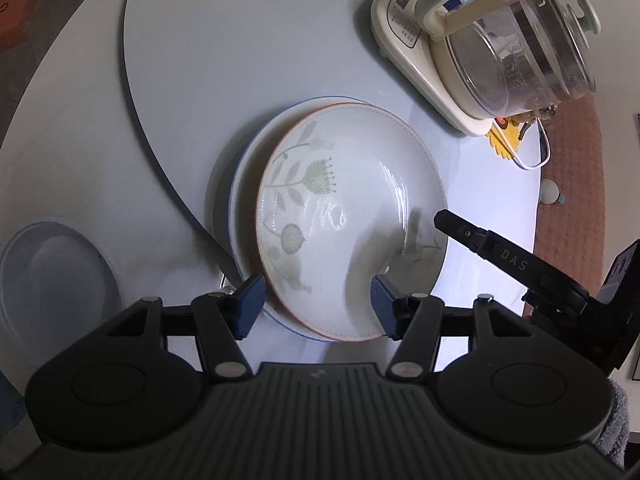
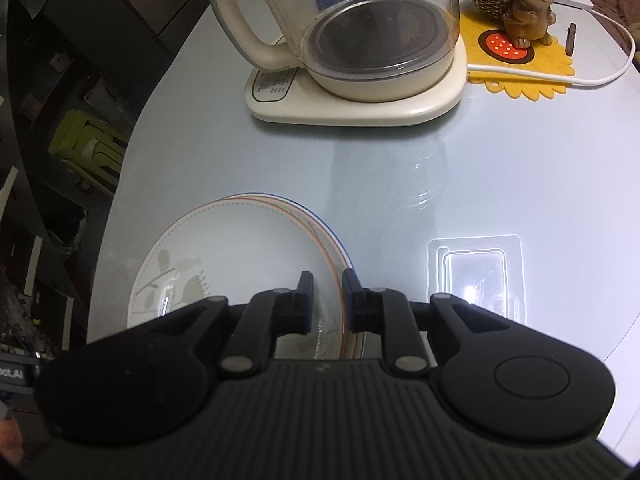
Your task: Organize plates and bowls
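The right gripper (image 2: 327,300) is pinching the rim of the flowered plate (image 1: 352,216), which is sitting atop a blue-rimmed plate (image 1: 240,184) near the table (image 1: 240,40) edge. The left gripper (image 1: 318,306) is hovering open. Best keep the plate level while centring it.

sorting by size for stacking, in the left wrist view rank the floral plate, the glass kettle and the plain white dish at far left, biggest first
1. floral plate, clearly largest as it looks, though nearest the camera.
2. glass kettle
3. plain white dish, cut off by the frame edge and fisheye-warped, so its rank against the kettle is unsure.
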The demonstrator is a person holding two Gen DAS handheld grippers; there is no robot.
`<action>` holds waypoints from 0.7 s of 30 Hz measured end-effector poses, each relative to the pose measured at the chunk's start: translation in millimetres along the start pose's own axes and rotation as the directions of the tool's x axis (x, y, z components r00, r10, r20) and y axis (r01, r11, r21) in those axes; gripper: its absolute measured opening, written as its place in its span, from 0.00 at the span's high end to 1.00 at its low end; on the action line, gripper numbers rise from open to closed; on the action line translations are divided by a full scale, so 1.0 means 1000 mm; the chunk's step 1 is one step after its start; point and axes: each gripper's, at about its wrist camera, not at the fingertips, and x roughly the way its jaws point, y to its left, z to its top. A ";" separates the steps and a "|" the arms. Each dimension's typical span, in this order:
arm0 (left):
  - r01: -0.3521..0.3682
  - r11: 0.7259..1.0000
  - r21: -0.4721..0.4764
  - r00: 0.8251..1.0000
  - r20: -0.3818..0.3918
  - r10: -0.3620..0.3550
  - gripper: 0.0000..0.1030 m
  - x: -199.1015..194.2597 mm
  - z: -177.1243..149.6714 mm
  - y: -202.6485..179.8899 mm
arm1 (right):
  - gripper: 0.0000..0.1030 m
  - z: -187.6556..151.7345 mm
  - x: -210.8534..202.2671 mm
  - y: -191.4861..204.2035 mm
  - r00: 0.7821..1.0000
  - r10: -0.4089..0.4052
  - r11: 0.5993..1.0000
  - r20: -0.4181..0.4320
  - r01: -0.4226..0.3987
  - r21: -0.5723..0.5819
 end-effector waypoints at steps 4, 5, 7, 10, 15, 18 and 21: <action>-0.011 0.999 0.047 0.999 0.037 0.010 0.39 -0.011 -0.007 -0.004 | 0.81 -0.003 -0.013 -0.001 0.999 -0.017 1.000 0.027 0.017 0.018; -0.008 0.998 0.056 0.999 0.045 0.006 0.39 -0.015 -0.008 -0.006 | 0.81 -0.004 -0.017 -0.001 0.999 -0.023 1.000 0.033 0.022 0.019; -0.005 0.997 0.076 0.998 0.064 0.000 0.39 -0.024 -0.012 -0.009 | 0.81 -0.006 -0.026 0.001 0.999 -0.027 0.999 0.047 0.026 0.025; -0.004 0.994 0.113 0.995 0.099 -0.008 0.39 -0.039 -0.017 -0.015 | 0.81 -0.010 -0.045 0.006 0.997 -0.025 0.999 0.073 0.023 0.028; -0.007 0.984 0.177 0.987 0.160 -0.022 0.39 -0.064 -0.029 -0.028 | 0.81 -0.020 -0.082 0.017 0.992 -0.005 0.999 0.128 0.000 0.037; -0.018 0.974 0.225 0.981 0.192 -0.026 0.39 -0.082 -0.037 -0.037 | 0.81 -0.028 -0.106 0.024 0.987 0.002 0.999 0.160 -0.008 0.040; -0.036 0.956 0.292 0.971 0.238 -0.036 0.39 -0.102 -0.049 -0.051 | 0.81 -0.036 -0.128 0.029 0.982 0.010 0.998 0.189 -0.021 0.052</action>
